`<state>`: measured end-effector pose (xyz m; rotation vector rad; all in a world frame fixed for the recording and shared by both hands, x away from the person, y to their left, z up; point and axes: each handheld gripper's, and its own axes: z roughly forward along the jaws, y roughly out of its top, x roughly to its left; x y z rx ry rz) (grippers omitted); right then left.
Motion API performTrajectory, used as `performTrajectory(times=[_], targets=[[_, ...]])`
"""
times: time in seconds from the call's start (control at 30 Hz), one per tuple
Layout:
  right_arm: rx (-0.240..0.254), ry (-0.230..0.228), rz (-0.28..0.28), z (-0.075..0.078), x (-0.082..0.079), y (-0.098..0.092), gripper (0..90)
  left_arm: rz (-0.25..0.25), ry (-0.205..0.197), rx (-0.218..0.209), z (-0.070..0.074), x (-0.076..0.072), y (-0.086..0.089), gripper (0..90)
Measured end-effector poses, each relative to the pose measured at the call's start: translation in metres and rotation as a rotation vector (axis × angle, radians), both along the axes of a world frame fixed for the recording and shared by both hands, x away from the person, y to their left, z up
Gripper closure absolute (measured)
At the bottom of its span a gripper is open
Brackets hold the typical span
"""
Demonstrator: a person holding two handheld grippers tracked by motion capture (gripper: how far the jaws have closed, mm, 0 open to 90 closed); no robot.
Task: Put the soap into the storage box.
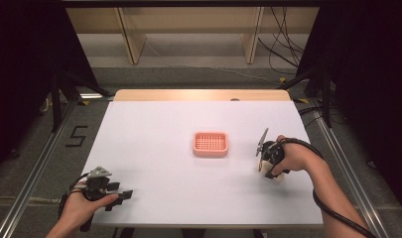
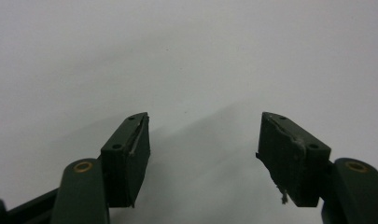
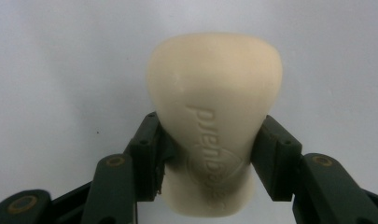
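Observation:
A cream bar of soap [image 3: 214, 126] with embossed lettering lies on the white table, and my right gripper [image 3: 207, 156] is shut on it, both pads pressing its sides. From above, the right gripper [image 1: 271, 163] points down at the table's right side with the soap [image 1: 278, 176] pale beneath it. A pink slatted soap dish [image 1: 210, 144] sits at the table's middle, left of that hand. My left gripper [image 1: 124, 196] rests near the front left corner, its jaws open over bare table [image 2: 203, 140].
The white table top [image 1: 154, 129] ends at a wooden strip at the back. Metal rails run along both sides on the floor, with dark curtains beyond. Cables and wooden legs stand behind the table.

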<state>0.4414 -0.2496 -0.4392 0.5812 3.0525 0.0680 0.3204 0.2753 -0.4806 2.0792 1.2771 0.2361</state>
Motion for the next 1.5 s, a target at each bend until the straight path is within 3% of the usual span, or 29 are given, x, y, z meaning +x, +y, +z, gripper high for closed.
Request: performTrajectory(times=[0.17,0.33,0.6,0.83,0.97,1.03,1.07,1.43,1.5], targets=[[0.002,-0.003,0.009,0.002,0.001,0.0,50.3,0.0,0.0,0.0,0.0,0.0,0.0,33.7],[0.014,-0.003,-0.029,0.003,0.0,0.001,50.3,-0.003,0.002,0.003,0.0,0.0,0.0,33.7],[0.02,-0.021,-0.003,0.008,0.003,0.0,50.4,-0.01,0.004,-0.009,-0.001,0.001,0.0,33.7],[0.016,-0.035,-0.047,0.017,0.002,0.003,50.4,-0.002,0.001,0.003,0.0,0.0,0.0,33.7],[0.028,-0.034,-0.03,0.017,0.004,0.004,50.4,-0.001,0.001,0.002,0.0,0.0,0.0,33.7],[0.011,-0.037,-0.011,0.019,0.006,0.004,50.4,0.0,0.002,0.002,0.0,0.0,0.0,33.7],[0.029,-0.044,-0.01,0.02,0.005,0.006,50.4,-0.007,0.003,-0.012,-0.001,0.001,0.001,33.7],[0.036,-0.052,-0.015,0.027,0.009,0.014,50.4,0.002,-0.001,-0.004,0.0,0.0,0.0,33.7],[0.03,-0.055,-0.041,0.028,0.008,0.015,50.4,0.012,-0.004,-0.01,0.0,0.0,-0.001,33.7]])
